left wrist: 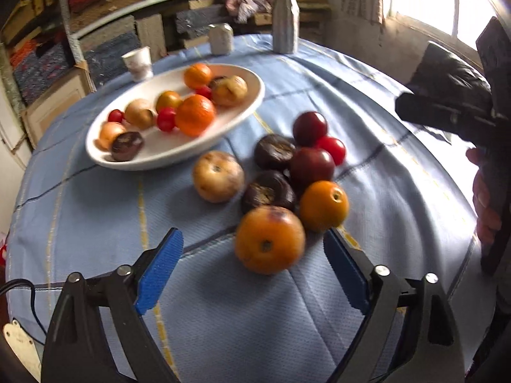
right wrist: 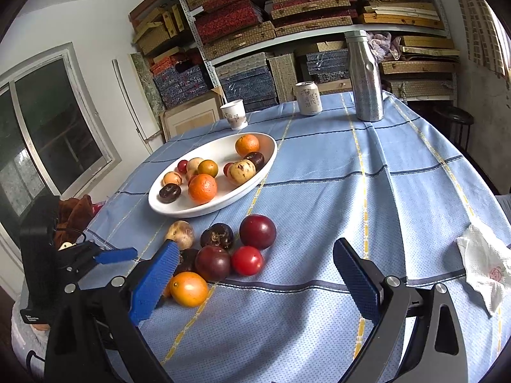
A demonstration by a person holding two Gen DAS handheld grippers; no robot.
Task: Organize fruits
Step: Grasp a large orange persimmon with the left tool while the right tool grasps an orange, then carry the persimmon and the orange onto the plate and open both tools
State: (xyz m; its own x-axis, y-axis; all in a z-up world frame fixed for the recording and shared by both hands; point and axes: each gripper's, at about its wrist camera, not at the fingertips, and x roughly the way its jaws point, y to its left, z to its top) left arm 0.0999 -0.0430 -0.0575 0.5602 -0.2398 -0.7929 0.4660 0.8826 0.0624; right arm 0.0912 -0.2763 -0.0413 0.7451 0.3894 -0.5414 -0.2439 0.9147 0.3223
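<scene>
A white oval plate (left wrist: 223, 127) (right wrist: 220, 201) holds several fruits: oranges, small red tomatoes, tan fruits and a dark one. A loose pile lies on the blue cloth in front of it. My left gripper (left wrist: 252, 274) is open, its blue pads on either side of a large orange fruit (left wrist: 270, 239) without touching it. Behind that lie a smaller orange (left wrist: 323, 206) (right wrist: 188, 289), dark mangosteens (left wrist: 268, 191), dark red plums (left wrist: 311, 166) (right wrist: 257, 231), a red tomato (left wrist: 332, 150) (right wrist: 247, 260) and a tan fruit (left wrist: 218, 176) (right wrist: 181, 233). My right gripper (right wrist: 255, 277) is open and empty, right of the pile.
A paper cup (right wrist: 235, 114), a can (right wrist: 308, 98) and a tall metal bottle (right wrist: 365, 76) stand at the table's far edge. A crumpled tissue (right wrist: 485, 268) lies at the right. Shelves of boxes (right wrist: 287, 16) rise behind. The left gripper's body (right wrist: 80, 255) shows at the left.
</scene>
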